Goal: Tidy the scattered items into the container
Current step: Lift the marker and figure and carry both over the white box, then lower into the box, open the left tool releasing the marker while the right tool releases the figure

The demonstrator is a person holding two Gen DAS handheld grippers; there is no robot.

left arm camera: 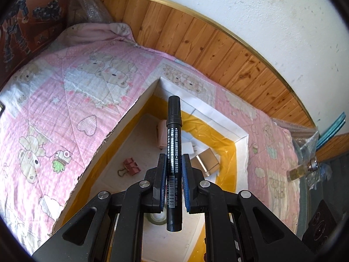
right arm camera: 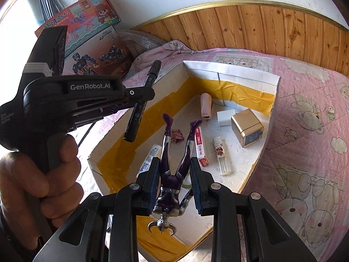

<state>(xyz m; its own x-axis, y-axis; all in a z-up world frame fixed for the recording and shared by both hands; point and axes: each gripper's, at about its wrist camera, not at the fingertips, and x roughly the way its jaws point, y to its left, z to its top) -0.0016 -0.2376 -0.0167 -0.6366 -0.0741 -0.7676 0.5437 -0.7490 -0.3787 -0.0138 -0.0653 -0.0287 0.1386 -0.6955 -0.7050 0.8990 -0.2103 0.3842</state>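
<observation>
Both hands hang over the box (right arm camera: 244,74) on the bed (right arm camera: 305,100), each with something to drop in. The left tool (left arm camera: 174,163) is clenched on a black marker (left arm camera: 173,131), gripped near the middle, its long axis running straight out along the fingers and tilted downward, cap end forward over the box's far corner. Seen from the right, it sits above the box's left wall, so it may need to come a little further inward before letting go. The right tool (right arm camera: 174,174) grasps a purple figure (right arm camera: 172,170) by the hips, legs pointing forward and down toward the box floor, head back toward the hand. It is squarely over the open middle, above a stapler (right arm camera: 206,106), lighter (right arm camera: 222,155) and gold cube (right arm camera: 247,126) already inside, so the right hand looks nearer to a clean drop.
</observation>
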